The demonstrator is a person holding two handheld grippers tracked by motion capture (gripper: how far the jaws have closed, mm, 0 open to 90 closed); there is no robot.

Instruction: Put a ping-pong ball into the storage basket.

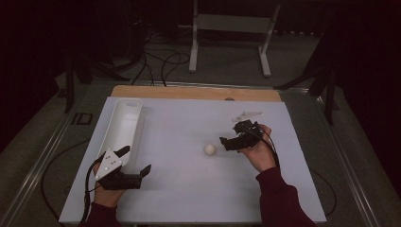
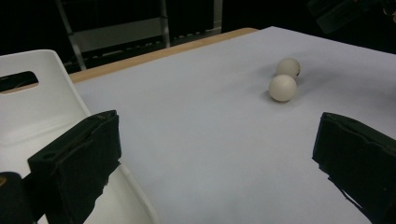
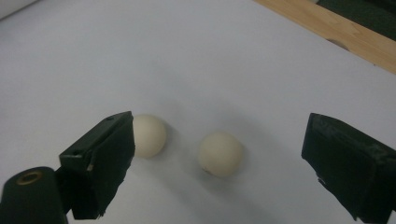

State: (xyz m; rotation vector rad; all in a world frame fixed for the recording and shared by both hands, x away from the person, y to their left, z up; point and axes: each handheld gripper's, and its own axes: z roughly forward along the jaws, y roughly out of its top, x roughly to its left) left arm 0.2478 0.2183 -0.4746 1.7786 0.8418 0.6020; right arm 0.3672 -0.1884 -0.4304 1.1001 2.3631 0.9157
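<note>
Right gripper nearest, jaws apart, straddling nearer small cream round ball; second cream ball beside one jaw. Left gripper well apart, jaws spread.

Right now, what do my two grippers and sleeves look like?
Both grippers are black with two blocky padded jaws. The left gripper carries a grey three-cornered plate with small dark dots. The right gripper trails a thin black cable. Both sleeves are dark maroon.
</note>
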